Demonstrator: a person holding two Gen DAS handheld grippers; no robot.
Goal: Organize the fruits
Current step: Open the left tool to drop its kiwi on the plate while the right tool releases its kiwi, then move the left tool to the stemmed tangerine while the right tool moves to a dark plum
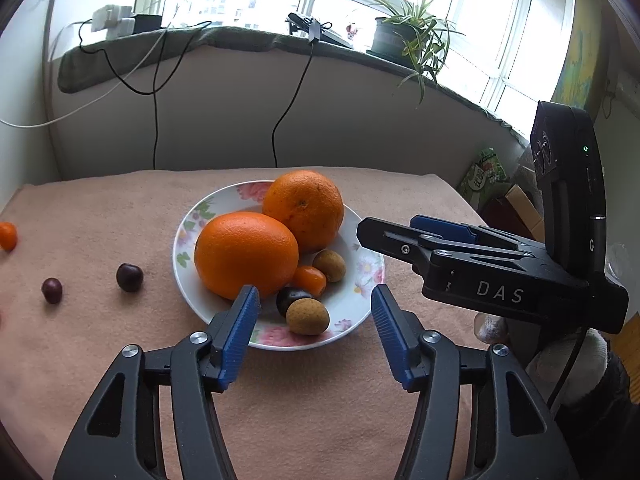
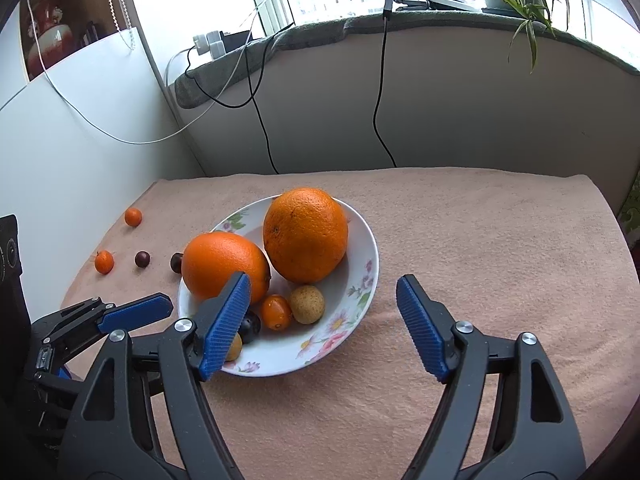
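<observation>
Loose fruit: two dark cherries (image 1: 129, 277) and small oranges (image 2: 104, 261) lie on the cloth, left of the plate (image 1: 362, 280).
Nearer tool: left gripper (image 1: 314, 328), jaws open, empty, pointing at the plate.
Right gripper (image 2: 322, 324): open, empty, farther away.

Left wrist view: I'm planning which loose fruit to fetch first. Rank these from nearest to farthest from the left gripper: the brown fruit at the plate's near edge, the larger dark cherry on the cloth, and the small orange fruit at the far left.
From the left gripper:
1. Brown fruit, just ahead, on the plate.
2. Larger dark cherry, left, on the cloth.
3. Small orange fruit, at the far left edge.
</observation>
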